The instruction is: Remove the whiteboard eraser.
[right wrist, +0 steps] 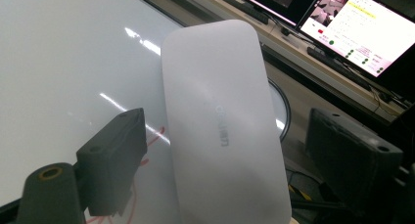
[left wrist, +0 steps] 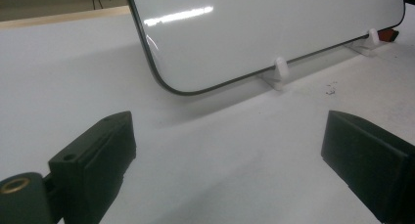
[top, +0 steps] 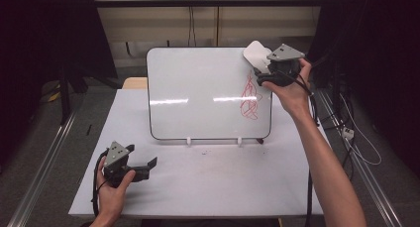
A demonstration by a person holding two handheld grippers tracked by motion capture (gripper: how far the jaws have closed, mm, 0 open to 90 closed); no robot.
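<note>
A whiteboard (top: pixel 198 88) (left wrist: pixel 269 28) (right wrist: pixel 58 62) stands tilted on small white feet (top: pixel 188 141) (left wrist: pixel 279 70) on the white table (top: pixel 208 182). A red scribble (top: pixel 250 98) (right wrist: pixel 155 134) marks its right side. A white oblong eraser (top: pixel 254 52) (right wrist: pixel 220 126) sits at the board's top right corner. My right gripper (top: pixel 261 71) (right wrist: pixel 227 114) is around it, open, with a gap showing on each side of the eraser. Whether the eraser rests against the board I cannot tell. My left gripper (top: pixel 141 156) (left wrist: pixel 227 119) lies low at the table's front left, open, with nothing between its jaws.
A small red object (top: pixel 260 140) (left wrist: pixel 389 34) lies at the board's lower right foot. Lit monitors (right wrist: pixel 352 28) stand behind the board. Cables (top: pixel 351 138) run over the floor to the right of the table. Metal rails (top: pixel 44 167) flank the table.
</note>
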